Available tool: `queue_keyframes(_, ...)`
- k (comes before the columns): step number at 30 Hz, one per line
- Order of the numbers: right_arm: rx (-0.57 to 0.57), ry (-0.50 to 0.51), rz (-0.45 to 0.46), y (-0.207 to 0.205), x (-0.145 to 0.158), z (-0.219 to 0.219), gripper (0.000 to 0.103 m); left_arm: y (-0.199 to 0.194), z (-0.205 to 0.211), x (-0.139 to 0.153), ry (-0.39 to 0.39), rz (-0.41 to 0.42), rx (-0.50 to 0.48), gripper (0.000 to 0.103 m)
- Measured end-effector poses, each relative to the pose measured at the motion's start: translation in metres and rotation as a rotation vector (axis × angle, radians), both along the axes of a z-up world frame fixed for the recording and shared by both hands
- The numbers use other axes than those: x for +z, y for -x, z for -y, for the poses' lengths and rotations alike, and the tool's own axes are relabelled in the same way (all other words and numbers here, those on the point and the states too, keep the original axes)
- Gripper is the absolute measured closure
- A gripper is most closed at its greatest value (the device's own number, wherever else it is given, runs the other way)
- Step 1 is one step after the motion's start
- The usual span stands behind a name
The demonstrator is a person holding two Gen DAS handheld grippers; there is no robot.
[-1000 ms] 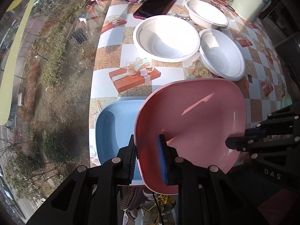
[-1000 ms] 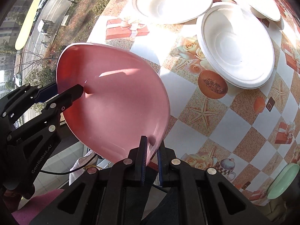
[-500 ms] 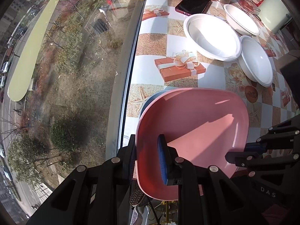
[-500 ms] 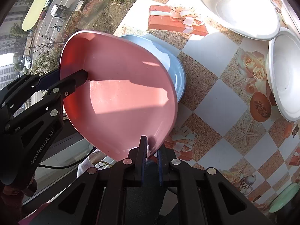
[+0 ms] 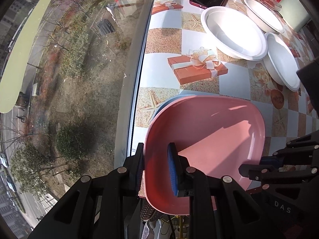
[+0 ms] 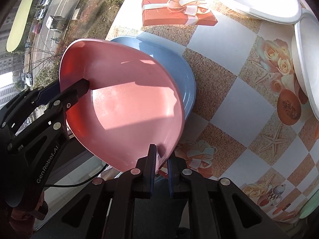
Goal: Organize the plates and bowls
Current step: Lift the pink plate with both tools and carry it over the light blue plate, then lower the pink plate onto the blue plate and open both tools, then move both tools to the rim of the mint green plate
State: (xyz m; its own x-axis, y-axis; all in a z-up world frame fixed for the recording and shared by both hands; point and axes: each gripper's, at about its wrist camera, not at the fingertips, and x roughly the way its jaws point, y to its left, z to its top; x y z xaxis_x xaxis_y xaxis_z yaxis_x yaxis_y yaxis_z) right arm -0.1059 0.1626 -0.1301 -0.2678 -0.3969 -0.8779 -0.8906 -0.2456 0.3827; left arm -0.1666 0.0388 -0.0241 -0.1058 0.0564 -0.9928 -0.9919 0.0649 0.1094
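Two claws gripped one pink squarish plastic plate [image 5: 209, 139], each clamped on its rim: the left claw [image 5: 155, 169] at the edge toward the window, the right claw [image 6: 161, 161] at the opposite edge. Plate was tilted, directly over a blue squarish plastic plate [image 6: 179, 73] lying flat on the bench [image 6: 229, 87] near the window edge; contact between the two could not be told. Three white round bowls sat farther back, the largest [image 5: 235, 33] just beside a second [image 5: 283, 61], a third [image 5: 263, 10] behind.
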Motion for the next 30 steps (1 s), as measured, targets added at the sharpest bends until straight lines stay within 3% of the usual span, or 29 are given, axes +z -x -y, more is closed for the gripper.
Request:
queue_keyframes(6, -0.008, -0.018, -0.009, -0.001, 0.001, -0.002, 0.090, 0.000, 0.002, 0.002, -0.002, -0.003, 0.000, 0.075)
queue_keyframes(9, -0.024, -0.029, -0.038, -0.002, 0.017, -0.001, 0.089, 0.001, 0.001, 0.007, -0.014, 0.009, 0.010, 0.052)
queue_keyframes(10, -0.012, -0.046, -0.025, -0.003, 0.022, -0.001, 0.084, 0.000, 0.003, 0.010, -0.028, -0.002, 0.011, 0.041)
queue_keyframes(11, 0.003, -0.066, -0.012, -0.005, 0.025, -0.001, 0.078, -0.001, 0.004, 0.013, -0.041, -0.009, 0.011, 0.036)
queue_keyframes(13, 0.017, -0.109, -0.001, -0.012, 0.031, 0.000, 0.036, -0.003, 0.005, 0.018, -0.053, -0.002, 0.008, 0.034)
queue_keyframes(15, 0.012, -0.156, 0.001, -0.027, 0.041, 0.000, 0.027, -0.005, 0.007, 0.024, -0.063, 0.015, 0.008, 0.030)
queue_keyframes(17, -0.011, -0.172, 0.016, -0.043, 0.045, 0.000, 0.026, -0.010, 0.009, 0.030, -0.072, 0.036, 0.003, 0.025)
queue_keyframes(21, -0.117, -0.156, 0.057, -0.086, 0.044, 0.007, 0.026, -0.034, 0.010, 0.037, -0.059, 0.081, -0.049, 0.025)
queue_keyframes(30, -0.392, -0.108, 0.149, -0.175, 0.037, 0.039, 0.026, -0.115, 0.017, 0.031, 0.006, 0.178, -0.283, 0.025)
